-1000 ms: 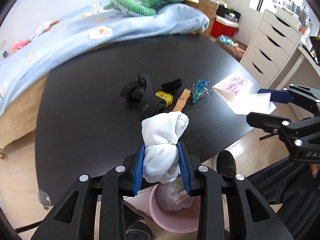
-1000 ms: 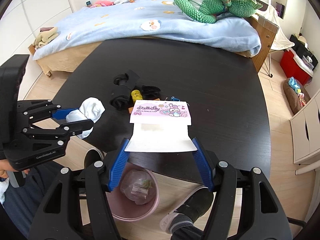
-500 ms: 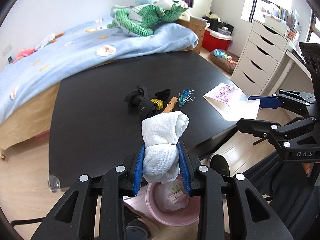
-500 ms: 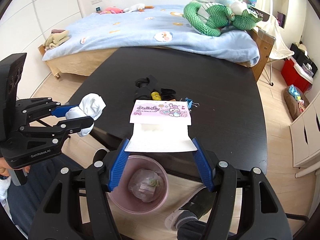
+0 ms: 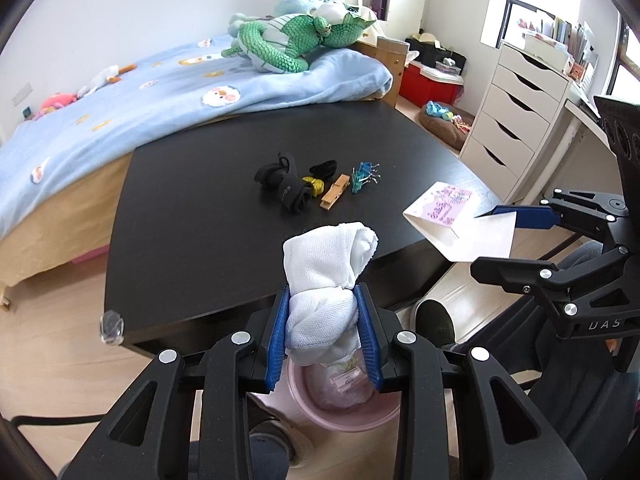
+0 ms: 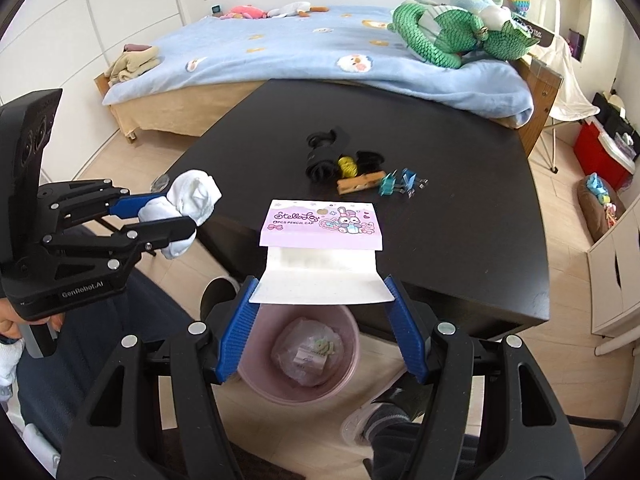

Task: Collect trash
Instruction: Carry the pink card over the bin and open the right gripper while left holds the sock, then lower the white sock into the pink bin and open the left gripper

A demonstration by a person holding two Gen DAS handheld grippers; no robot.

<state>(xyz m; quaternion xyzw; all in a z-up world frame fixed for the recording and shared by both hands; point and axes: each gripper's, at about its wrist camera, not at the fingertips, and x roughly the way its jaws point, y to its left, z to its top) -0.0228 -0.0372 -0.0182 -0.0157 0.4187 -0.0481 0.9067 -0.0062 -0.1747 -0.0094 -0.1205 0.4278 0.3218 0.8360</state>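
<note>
Nearest you, your left gripper (image 5: 325, 328) is clamped narrowly on a wadded white cloth (image 5: 326, 280), and your right gripper (image 6: 322, 324) stands wider, pinching a white-and-pink pencil-cap card (image 6: 322, 248) by its side edges. Both are held above the pink bin (image 6: 298, 354) on the floor, with trash inside. Farther out, the black table (image 6: 460, 216) carries a wooden clothespin (image 6: 360, 181), teal binder clips (image 6: 402, 184) and black straps (image 6: 324, 158).

left gripper (image 5: 324, 330) squeezing a white sock (image 5: 322, 280) over the pink bin (image 5: 348, 404), just off the table (image 5: 192, 216) edge
</note>
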